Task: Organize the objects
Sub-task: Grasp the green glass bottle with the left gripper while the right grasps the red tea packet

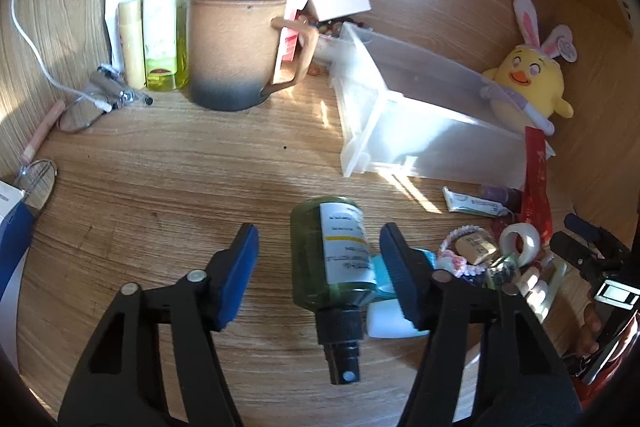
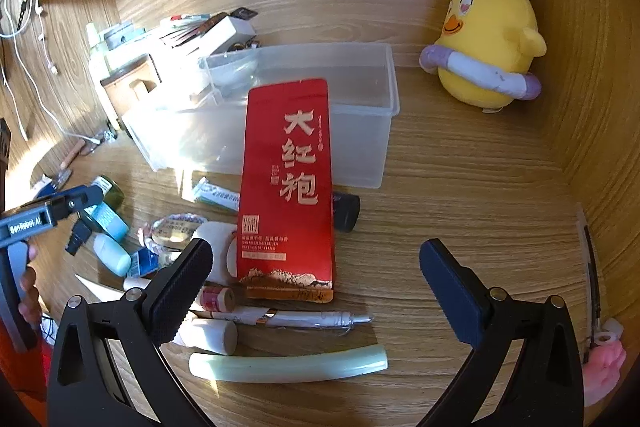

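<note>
A green spray bottle (image 1: 330, 259) with a white label and black nozzle lies on the wooden desk between the fingers of my open left gripper (image 1: 318, 251), nozzle toward the camera; no pad touches it. A clear plastic bin (image 1: 404, 115) stands empty beyond it, also in the right wrist view (image 2: 360, 131). My right gripper (image 2: 316, 267) is open above a red tea pouch (image 2: 286, 183) that leans on the bin's front. My left gripper also shows in the right wrist view (image 2: 60, 211).
A brown mug (image 1: 234, 43), bottles (image 1: 162, 15) and boxes stand at the back left. A yellow chick plush (image 2: 486, 43) stands at the right. A pile of small items, a pen (image 2: 300, 319), a pale green tube (image 2: 288, 365) and a toothpaste tube (image 1: 474, 205), lies around the pouch.
</note>
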Motion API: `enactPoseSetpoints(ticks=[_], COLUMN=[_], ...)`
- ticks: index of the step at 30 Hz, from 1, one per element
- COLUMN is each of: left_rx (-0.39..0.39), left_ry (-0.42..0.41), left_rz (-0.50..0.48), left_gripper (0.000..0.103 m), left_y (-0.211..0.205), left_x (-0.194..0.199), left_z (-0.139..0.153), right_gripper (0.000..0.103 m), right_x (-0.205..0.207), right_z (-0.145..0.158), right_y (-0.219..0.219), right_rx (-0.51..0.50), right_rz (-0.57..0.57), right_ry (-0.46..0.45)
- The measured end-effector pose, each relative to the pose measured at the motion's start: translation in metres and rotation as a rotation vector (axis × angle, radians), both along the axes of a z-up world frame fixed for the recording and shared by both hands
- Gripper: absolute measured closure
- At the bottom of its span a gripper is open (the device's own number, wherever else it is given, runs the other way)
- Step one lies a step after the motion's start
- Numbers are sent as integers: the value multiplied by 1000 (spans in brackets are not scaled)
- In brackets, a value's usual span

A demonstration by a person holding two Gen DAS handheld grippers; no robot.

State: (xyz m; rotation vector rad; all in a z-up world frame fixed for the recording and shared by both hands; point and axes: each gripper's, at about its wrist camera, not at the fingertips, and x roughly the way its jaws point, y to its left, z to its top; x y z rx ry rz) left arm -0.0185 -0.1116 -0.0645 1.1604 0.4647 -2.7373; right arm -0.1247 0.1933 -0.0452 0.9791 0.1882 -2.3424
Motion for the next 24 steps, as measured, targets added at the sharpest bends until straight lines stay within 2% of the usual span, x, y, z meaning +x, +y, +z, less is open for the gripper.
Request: enactPoseSetpoints(ticks=[6, 13, 24], left_rx=[27, -17, 6], left_ry=[-34, -11, 44], left_rz=[-10, 4, 3], left_gripper=[62, 62, 62], left_y=[-2, 1, -5], left_x=[-7, -4, 4], left_z=[-11, -9, -2], right_gripper=[11, 15, 25], right_x=[-4, -10, -20], right_z=[-4, -3, -2], right_y=[-8, -15, -23], right_rx=[5, 29, 35], right_rz=[0, -12, -34], right_ry=[-26, -42, -67])
